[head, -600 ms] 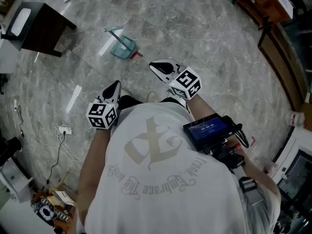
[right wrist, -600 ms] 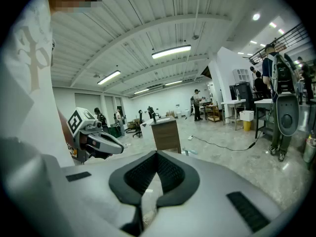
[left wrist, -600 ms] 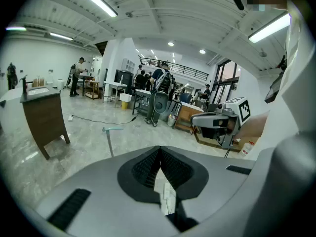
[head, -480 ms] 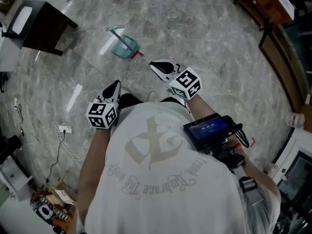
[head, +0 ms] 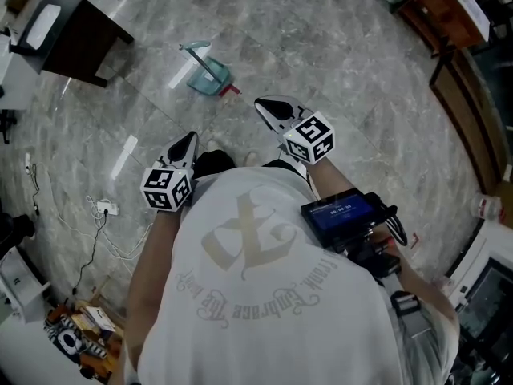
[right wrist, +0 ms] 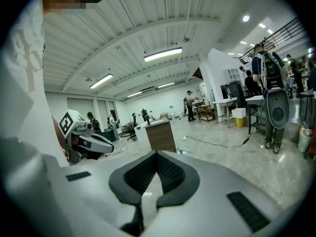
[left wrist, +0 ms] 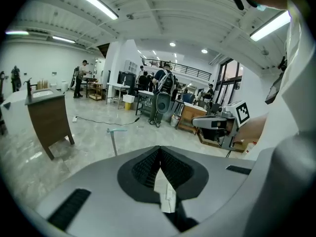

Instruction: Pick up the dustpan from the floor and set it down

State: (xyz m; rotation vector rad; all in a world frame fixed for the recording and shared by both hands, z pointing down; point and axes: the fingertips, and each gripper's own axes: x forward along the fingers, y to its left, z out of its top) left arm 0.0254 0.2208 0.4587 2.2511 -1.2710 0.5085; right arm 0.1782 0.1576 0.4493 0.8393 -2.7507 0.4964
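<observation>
Two closed, empty sets of fingers: left gripper [head: 185, 145], right gripper [head: 273, 109] held well short of dustpan [head: 207, 76], probably idle until within reach.

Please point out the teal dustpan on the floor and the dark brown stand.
Teal plastic dustpan [head: 207, 79]: head view, on its pan body.
Dark brown wooden stand [head: 84, 37]: head view, on its dark top.

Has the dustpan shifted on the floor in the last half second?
No. The dustpan sits where it was relative to the dark table. Both slid slightly together in the head view, so the camera moved, not the dustpan.
</observation>
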